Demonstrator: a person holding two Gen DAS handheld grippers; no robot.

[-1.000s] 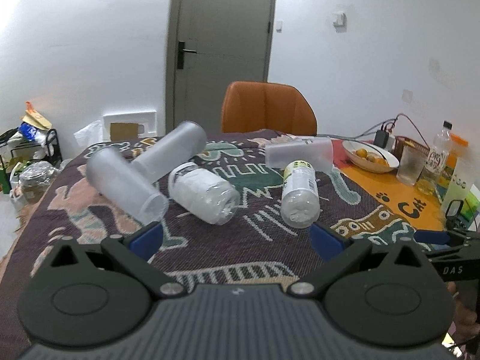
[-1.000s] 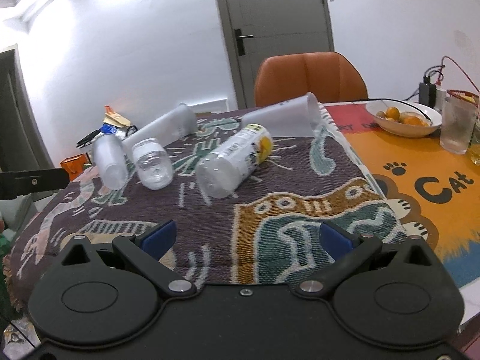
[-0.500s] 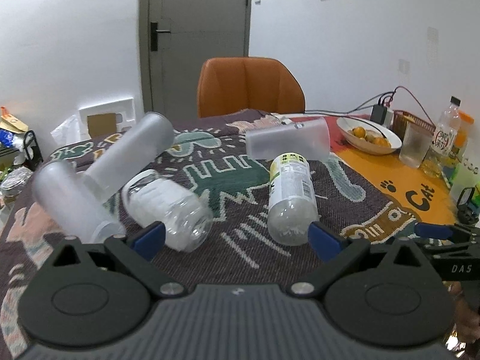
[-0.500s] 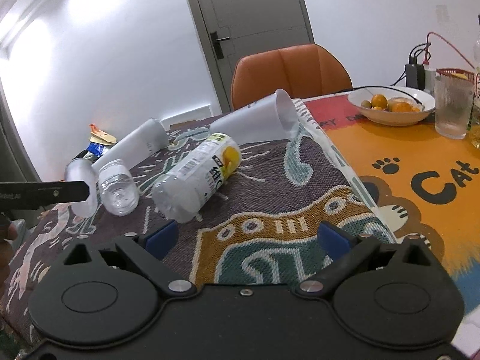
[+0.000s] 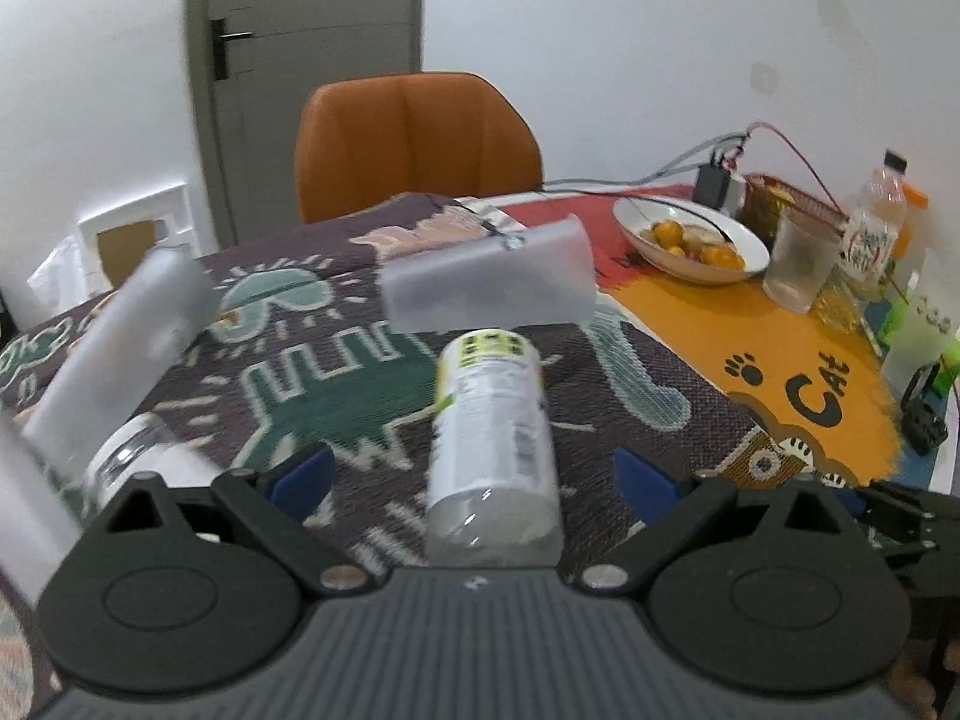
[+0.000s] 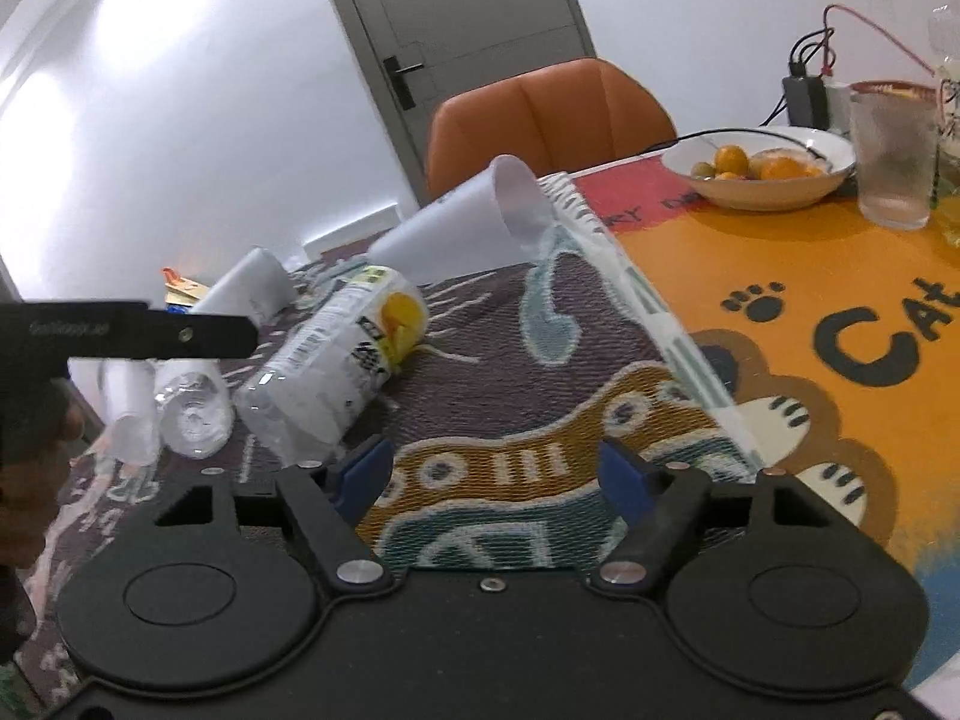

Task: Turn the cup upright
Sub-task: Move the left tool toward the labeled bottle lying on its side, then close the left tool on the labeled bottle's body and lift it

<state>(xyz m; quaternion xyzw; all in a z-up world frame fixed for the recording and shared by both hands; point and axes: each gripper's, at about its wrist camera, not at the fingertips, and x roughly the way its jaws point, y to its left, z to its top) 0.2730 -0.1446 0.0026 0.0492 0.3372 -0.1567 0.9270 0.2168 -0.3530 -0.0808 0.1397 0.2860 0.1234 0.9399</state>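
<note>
Both tongs, the left gripper (image 5: pixel 471 474) and right gripper (image 6: pixel 495 471), gape empty as the frosted cup (image 6: pixel 465 219) lies toppled at the blanket's far edge, seemingly light, thin-walled, best pinched mid-body.

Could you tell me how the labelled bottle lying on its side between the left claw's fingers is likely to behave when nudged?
The labelled bottle lies on its side on the woven cloth, so it would probably roll sideways. It looks clear and empty, hence likely light. Its thin plastic may dent if the left claw squeezes.
</note>
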